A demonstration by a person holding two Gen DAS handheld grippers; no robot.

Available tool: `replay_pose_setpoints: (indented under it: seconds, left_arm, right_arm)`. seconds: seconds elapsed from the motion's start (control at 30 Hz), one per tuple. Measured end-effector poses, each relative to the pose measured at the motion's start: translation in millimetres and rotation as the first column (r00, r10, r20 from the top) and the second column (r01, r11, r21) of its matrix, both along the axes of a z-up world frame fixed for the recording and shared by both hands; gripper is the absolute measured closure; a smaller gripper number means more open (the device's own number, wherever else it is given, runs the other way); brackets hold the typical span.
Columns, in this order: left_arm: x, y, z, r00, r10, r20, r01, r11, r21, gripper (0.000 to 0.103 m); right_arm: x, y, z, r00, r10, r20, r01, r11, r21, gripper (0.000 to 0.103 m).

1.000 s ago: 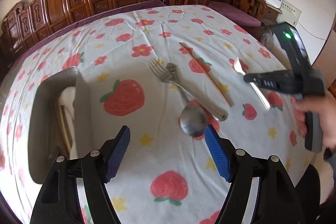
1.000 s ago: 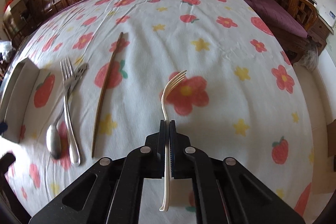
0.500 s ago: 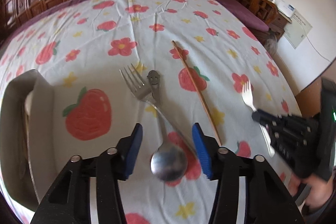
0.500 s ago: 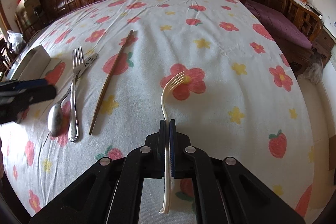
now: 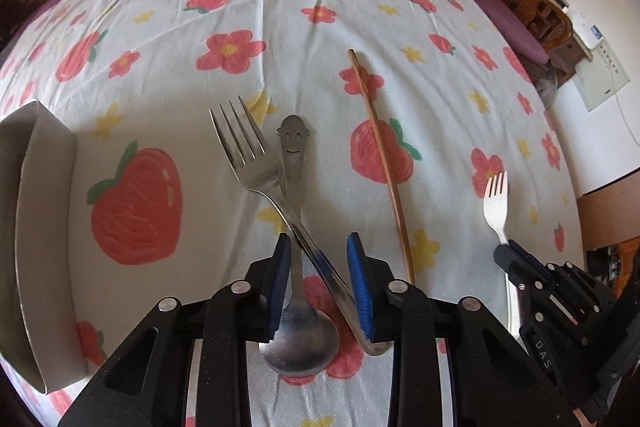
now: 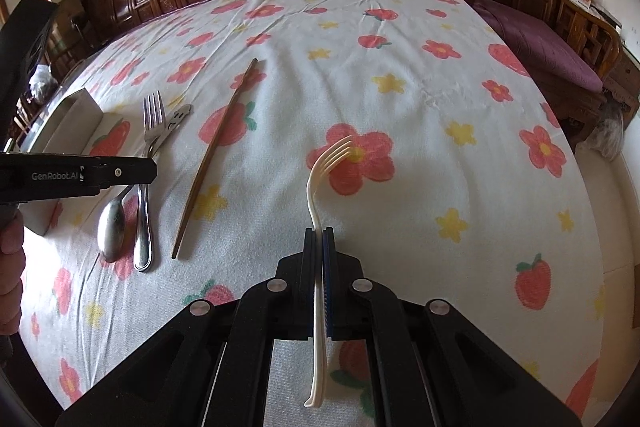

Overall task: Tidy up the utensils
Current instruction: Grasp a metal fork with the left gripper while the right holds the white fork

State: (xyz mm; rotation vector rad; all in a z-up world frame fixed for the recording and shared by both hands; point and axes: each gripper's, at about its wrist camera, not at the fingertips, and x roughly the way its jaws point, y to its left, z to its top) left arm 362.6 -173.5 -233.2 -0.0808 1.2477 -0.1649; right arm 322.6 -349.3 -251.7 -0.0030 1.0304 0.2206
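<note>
Left gripper (image 5: 320, 283): pointed steeply down over the tablecloth (image 5: 280, 39), its blue ribbed pads (image 5: 360, 287) straddling the crossing of the metal fork (image 5: 256, 163) and the spoon (image 5: 298, 331). The jaws have just been closing, and both handles lie between them. The right pad sits against the fork handle and the left pad beside the spoon stem; firm pressure cannot be confirmed. In the right wrist view the same gripper (image 6: 148, 171) reaches in level from the left edge, held by a hand (image 6: 10, 267).

Right gripper (image 6: 320, 239): tilted down, jaws pressed together on the handle of the white fork (image 6: 316, 227). The tines point forward, above a red flower print. The handle's curved end projects behind the pads.

Materials and shapes:
- Metal fork: polished steel, four tines, its handle laid across the spoon stem.
- Spoon: steel, oval bowl nearest the camera, a smiling face cut into its flat handle end.
- Chopstick (image 5: 380, 163): a thin brown stick, slightly bowed, lying alone beside the metal fork.
- White fork: matt plastic, slender.
- Tray (image 5: 44, 227): grey, straight-walled, at the left edge of the cloth.
- Tablecloth: white, creased, printed with strawberries and flowers.
</note>
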Motion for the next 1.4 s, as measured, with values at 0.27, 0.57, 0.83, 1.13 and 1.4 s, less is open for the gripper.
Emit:
replay_pose_setpoints:
  seconds: [0.27, 0.57, 0.83, 1.13, 1.4]
  left_arm:
    - [1.6, -4.5, 3.4, 1.000, -0.023, 0.021, 0.022, 0.999, 0.034, 0.089]
    - [11.8, -16.7, 3.8, 0.998, -0.056, 0.039, 0.053, 0.996, 0.072, 0.089]
    - [5.2, -18.3, 3.2, 0.998, -0.058, 0.002, 0.058, 0.994, 0.091, 0.089]
    - [-3.0, -21.2, -2.9, 0.997, -0.064, -0.032, 0.067, 0.992, 0.103, 0.085]
    - [-0.4, -26.7, -7.9, 0.996, -0.080, 0.038, 0.072, 0.983, 0.171, 0.083]
  right_arm:
    - [-0.1, -0.4, -0.3, 1.000, 0.001, 0.001, -0.001, 1.000, 0.010, 0.099]
    - [-0.5, -0.7, -0.4, 1.000, 0.000, 0.001, 0.000, 1.000, 0.014, 0.099]
    - [-0.4, -3.0, 0.3, 1.000, -0.002, 0.002, 0.002, 1.000, 0.028, 0.099]
    - [-0.3, -3.1, 0.3, 1.000, -0.002, 0.002, 0.002, 1.000, 0.028, 0.099]
    - [-0.1, -4.0, 0.1, 1.000, -0.002, 0.001, 0.002, 0.999, 0.034, 0.099]
